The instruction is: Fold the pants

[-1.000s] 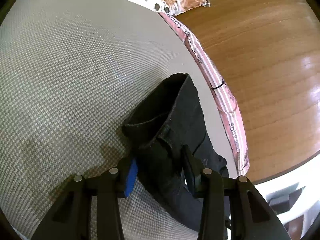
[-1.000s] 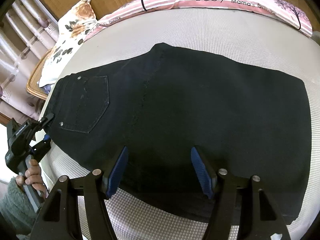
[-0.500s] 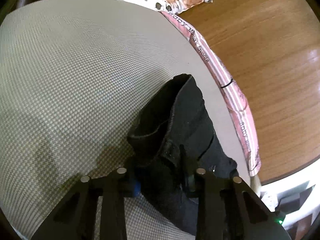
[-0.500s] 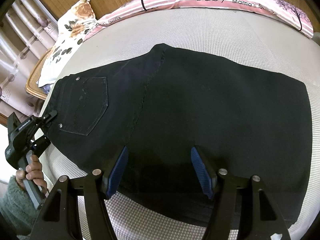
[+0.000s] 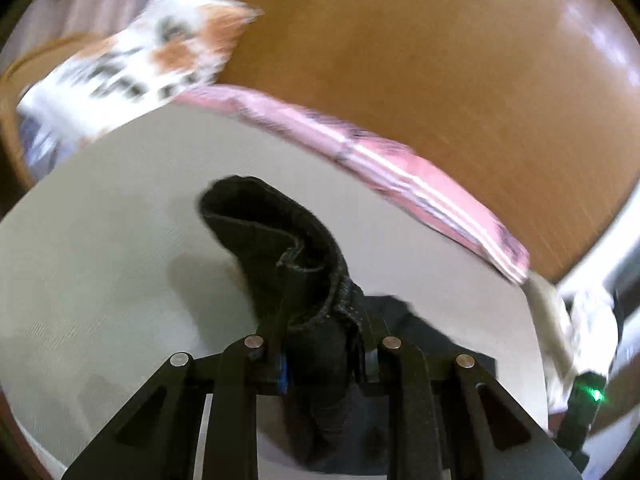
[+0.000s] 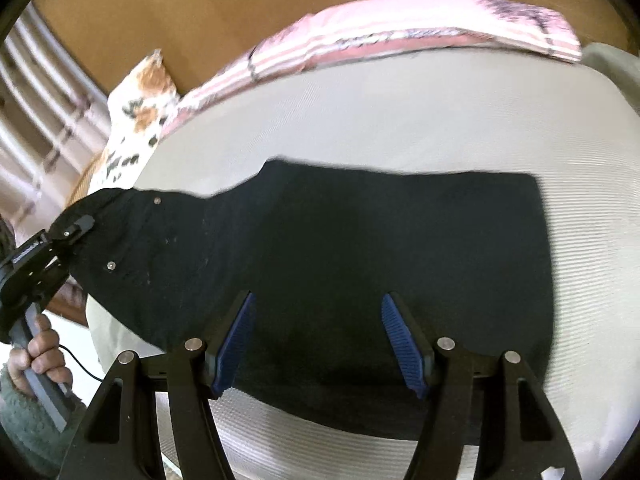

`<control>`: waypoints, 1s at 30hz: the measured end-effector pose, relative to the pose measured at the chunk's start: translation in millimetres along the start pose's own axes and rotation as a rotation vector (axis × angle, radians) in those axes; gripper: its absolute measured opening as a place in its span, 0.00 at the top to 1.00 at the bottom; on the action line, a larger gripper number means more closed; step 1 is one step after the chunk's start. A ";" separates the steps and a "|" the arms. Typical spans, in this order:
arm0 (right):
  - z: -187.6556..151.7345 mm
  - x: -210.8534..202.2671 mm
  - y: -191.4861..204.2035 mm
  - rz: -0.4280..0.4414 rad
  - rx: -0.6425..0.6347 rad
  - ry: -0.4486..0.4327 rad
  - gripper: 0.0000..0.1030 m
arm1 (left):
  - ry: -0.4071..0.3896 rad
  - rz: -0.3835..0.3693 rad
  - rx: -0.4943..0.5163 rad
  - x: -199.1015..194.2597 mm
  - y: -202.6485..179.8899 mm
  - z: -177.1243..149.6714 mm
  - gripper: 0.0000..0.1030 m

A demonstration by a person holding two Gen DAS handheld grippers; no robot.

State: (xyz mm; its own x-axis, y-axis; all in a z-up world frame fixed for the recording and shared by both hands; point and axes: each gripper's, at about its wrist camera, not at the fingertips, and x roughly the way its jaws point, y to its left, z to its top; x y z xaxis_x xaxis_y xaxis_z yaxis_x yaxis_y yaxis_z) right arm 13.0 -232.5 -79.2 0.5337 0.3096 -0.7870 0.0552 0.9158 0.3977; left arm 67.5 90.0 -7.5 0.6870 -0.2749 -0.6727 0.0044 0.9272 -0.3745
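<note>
Black, heavy denim pants (image 6: 320, 264) lie spread flat across the pale, finely woven mattress (image 6: 400, 120), only the waist end raised. We find the left gripper (image 5: 320, 320) closing its jaws on the bunched waistband, cloth pinched between them; we judge this grip serves to carry the waist over for the fold. The right gripper (image 6: 316, 336) hovers above the near leg edge, blue ribbed pads spread apart, holding nothing. A pink striped cushion (image 6: 400, 36) borders the far side.

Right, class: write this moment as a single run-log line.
left gripper: closing on pants waistband, lifted | right gripper: open, over pants, holding nothing | pants: mostly flat on bed
</note>
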 end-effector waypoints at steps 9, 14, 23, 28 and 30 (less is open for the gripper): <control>8.1 -59.1 -68.6 -0.061 0.114 -0.116 0.39 | 0.132 -0.170 0.268 56.0 -144.9 -27.9 0.77; 3.5 -66.6 -102.5 -0.071 0.181 -0.118 0.39 | 0.269 -0.255 0.416 92.9 -207.4 -75.5 0.77; 2.8 -57.4 -119.0 -0.046 0.196 -0.092 0.39 | 0.394 -0.160 0.635 142.9 -243.0 -150.2 0.73; 8.3 -42.3 -120.8 0.042 0.220 -0.054 0.39 | 0.391 -0.188 0.702 135.2 -255.2 -156.2 0.56; 11.6 -34.8 -122.0 0.098 0.233 -0.031 0.39 | 0.405 -0.234 0.729 124.2 -254.3 -157.8 0.50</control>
State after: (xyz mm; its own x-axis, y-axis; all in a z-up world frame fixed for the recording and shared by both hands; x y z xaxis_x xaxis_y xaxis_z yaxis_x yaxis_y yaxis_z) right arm -2.5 -358.0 -94.9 0.5712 0.3831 -0.7260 0.1930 0.7969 0.5724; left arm 37.0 -220.0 -96.6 0.2987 -0.4197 -0.8571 0.6734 0.7291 -0.1222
